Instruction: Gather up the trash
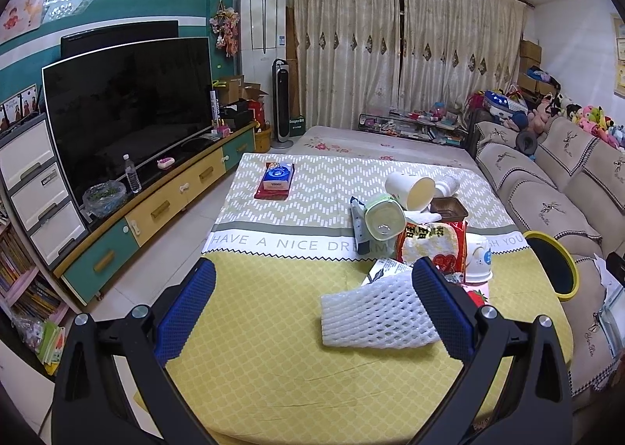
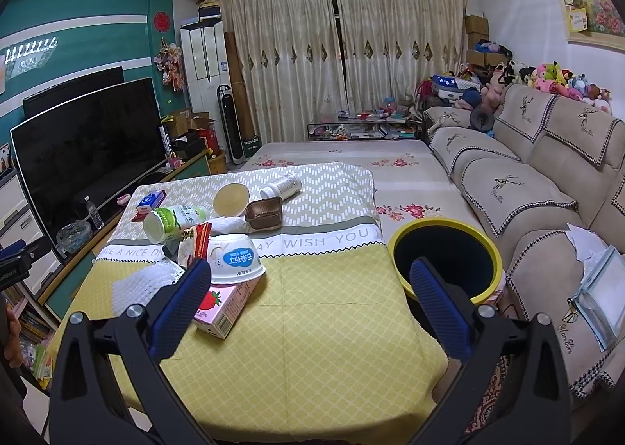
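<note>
1. Hovering over the yellow end of the table, the left gripper (image 1: 312, 304) has its 2 blue-padded fingers spread wide with nothing between them.
2. White foam netting (image 1: 375, 318) lies flat on the tablecloth (image 1: 254, 328), close beside the gripper's right finger; whether they touch cannot be told.
3. Beyond the netting sits a heap of trash: a red snack bag (image 1: 431, 246), an upturned white bowl (image 1: 478, 257), a clear green-rimmed bottle (image 1: 383, 216) on its side, a tipped paper cup (image 1: 412, 187) and a brown plastic tray (image 1: 449, 207).
4. A tissue pack (image 1: 275, 179) lies apart from the heap, on the far left of the patterned cloth.
5. The right gripper (image 2: 308, 291) is likewise spread open and empty above the tablecloth (image 2: 320, 328).
6. Its left finger overlaps, in view, a pink strawberry milk carton (image 2: 220, 308) that lies under the white bowl (image 2: 234, 257).
7. Its right finger stands in front of the yellow-rimmed bin (image 2: 447, 255), which sits just past the table's right edge, between the table and the sofa (image 2: 547, 187).
8. A white pill bottle (image 2: 281, 185) lies on its side at the far end, near the tray (image 2: 263, 212) and the cup (image 2: 230, 197).
9. At the left edge of the right wrist view, part of the left gripper's body and a hand show, too cropped to read.
</note>
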Demonstrator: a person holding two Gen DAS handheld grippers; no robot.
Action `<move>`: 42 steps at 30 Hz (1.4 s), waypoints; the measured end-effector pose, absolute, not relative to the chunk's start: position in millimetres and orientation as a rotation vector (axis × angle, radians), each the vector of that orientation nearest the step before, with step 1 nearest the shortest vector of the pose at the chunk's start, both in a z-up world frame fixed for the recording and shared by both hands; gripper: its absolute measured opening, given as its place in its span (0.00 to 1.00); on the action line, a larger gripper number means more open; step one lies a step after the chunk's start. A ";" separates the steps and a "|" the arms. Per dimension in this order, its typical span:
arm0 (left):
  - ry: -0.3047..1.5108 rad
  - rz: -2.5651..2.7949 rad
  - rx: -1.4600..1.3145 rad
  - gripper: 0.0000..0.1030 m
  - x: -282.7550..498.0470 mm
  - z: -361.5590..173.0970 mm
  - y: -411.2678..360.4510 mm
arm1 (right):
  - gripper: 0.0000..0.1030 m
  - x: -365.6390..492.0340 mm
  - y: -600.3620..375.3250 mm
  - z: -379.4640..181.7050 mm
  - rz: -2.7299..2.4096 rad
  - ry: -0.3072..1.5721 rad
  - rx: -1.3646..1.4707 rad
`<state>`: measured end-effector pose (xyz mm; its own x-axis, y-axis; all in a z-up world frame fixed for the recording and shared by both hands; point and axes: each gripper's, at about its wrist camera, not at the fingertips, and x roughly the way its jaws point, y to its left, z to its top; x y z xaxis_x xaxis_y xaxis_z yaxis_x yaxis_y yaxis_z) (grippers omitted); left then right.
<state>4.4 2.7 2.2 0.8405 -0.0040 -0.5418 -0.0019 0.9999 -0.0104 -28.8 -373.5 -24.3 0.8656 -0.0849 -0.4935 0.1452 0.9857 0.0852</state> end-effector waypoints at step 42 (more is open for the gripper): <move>0.579 -0.029 -0.001 0.96 0.7 4.0 -2.6 | 0.94 -22.8 -375.9 -39.1 -0.123 0.528 0.129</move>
<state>0.7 -2.6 4.0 0.8368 -0.0276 -0.5468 0.0271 0.9996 -0.0089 -22.8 -375.9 -39.1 0.8568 -0.0831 -0.5089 0.1496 0.9845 0.0911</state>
